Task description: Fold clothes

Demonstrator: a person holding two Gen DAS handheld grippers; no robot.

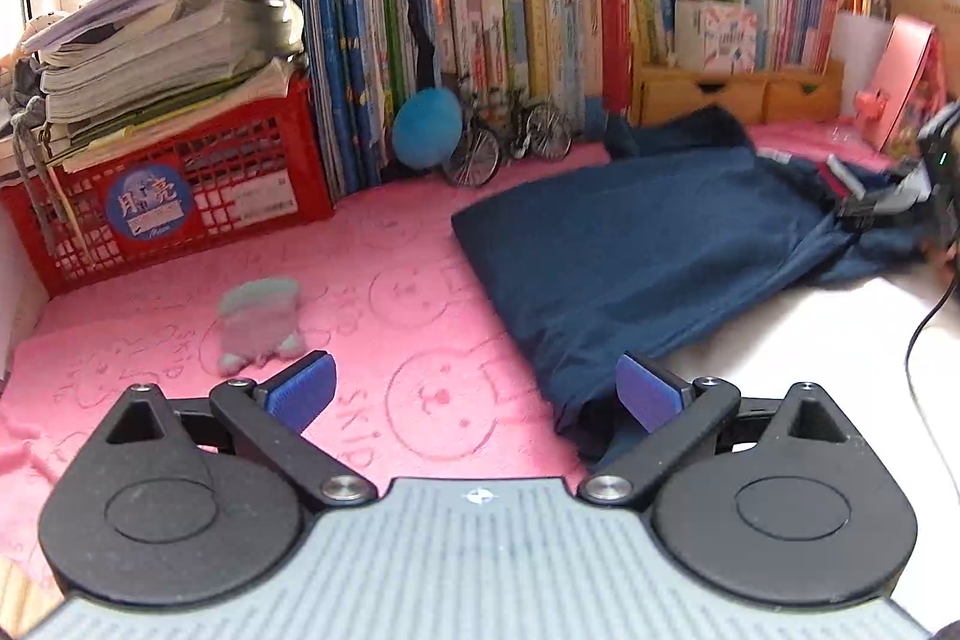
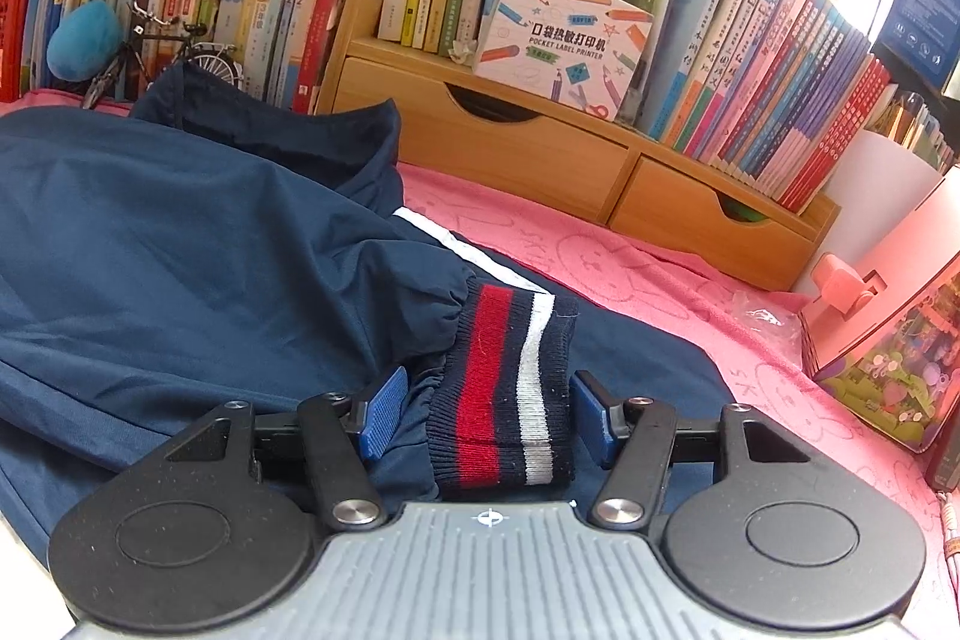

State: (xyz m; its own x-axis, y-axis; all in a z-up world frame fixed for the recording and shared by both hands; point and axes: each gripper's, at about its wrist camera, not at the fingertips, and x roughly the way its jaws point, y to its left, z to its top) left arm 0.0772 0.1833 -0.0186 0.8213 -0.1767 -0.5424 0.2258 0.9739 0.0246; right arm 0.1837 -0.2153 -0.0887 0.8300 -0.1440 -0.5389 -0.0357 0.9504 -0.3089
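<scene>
The right gripper (image 2: 486, 415) stands open with a striped cuff (image 2: 510, 388) between its blue pads (image 2: 378, 415); the pads flank the cuff's two sides but have not pinched it, and a gap shows at each side. The cuff runs straight out from the gripper's palm, so the sleeve's long axis lies along the fingers, leading away into the body of the jacket (image 2: 150, 244). The jacket spreads to the left of the right gripper, its dark blue bulk on the pink cloth (image 2: 630, 268) that covers the surface, with the collar end up near the wooden drawers (image 2: 540, 154) and books.

The left gripper (image 1: 474, 391) is also open and holds nothing. It hovers over the pink cloth, with the jacket's near corner (image 1: 576, 400) lying just beside and under its right pad (image 1: 648, 391). From this gripper the jacket stretches forward and to the right, ending at the right gripper (image 1: 882, 196), which shows at the far edge of the garment.

So the right gripper is the nearer to a grasp: closing on the cuff looks like the step in hand, after which the sleeve would probably be carried leftward over the jacket's body. The left gripper would need to shift slightly right to take the hem.

A small grey toy (image 1: 258, 322) sits on the cloth to the left, well apart from the jacket.
</scene>
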